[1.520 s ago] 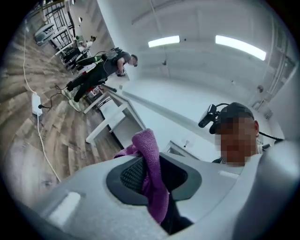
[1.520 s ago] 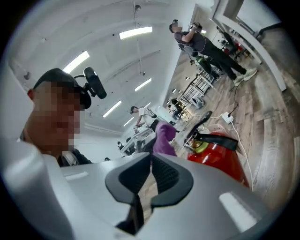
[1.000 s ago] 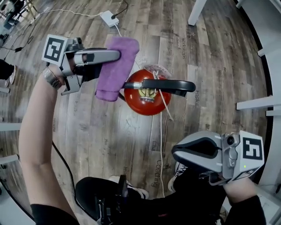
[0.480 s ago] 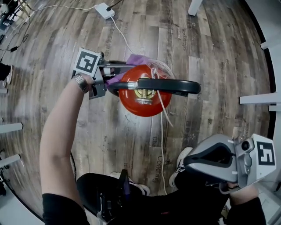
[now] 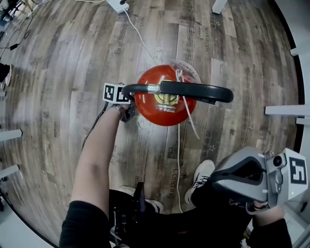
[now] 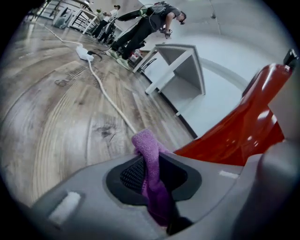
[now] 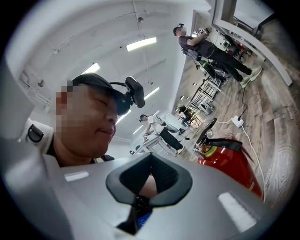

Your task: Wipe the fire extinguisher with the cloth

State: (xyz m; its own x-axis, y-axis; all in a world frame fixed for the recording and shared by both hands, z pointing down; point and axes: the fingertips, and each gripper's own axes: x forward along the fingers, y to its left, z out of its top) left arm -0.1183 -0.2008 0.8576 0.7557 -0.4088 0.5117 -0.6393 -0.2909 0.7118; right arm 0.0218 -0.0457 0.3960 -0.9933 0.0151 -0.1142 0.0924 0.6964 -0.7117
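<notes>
The red fire extinguisher [image 5: 164, 99] stands upright on the wood floor, its black handle [image 5: 193, 91] across the top. My left gripper [image 5: 127, 110] is low against the cylinder's left side; only its marker cube and heel show in the head view. In the left gripper view it is shut on the purple cloth [image 6: 147, 145], which sticks out between the jaws just beside the red body [image 6: 239, 136]. My right gripper [image 5: 227, 177] hangs at the lower right, away from the extinguisher [image 7: 229, 164], shut with nothing in it.
A white power strip [image 5: 117, 5] and its cable [image 5: 140, 36] run across the floor behind the extinguisher. White table legs [image 5: 286, 110] stand at the right. My shoe [image 5: 201, 174] is just in front. Other people [image 6: 145, 23] work far off.
My left gripper has dropped with the cloth from above the extinguisher's top down along its left side; the cloth no longer shows in the head view. The right gripper has hardly moved.
</notes>
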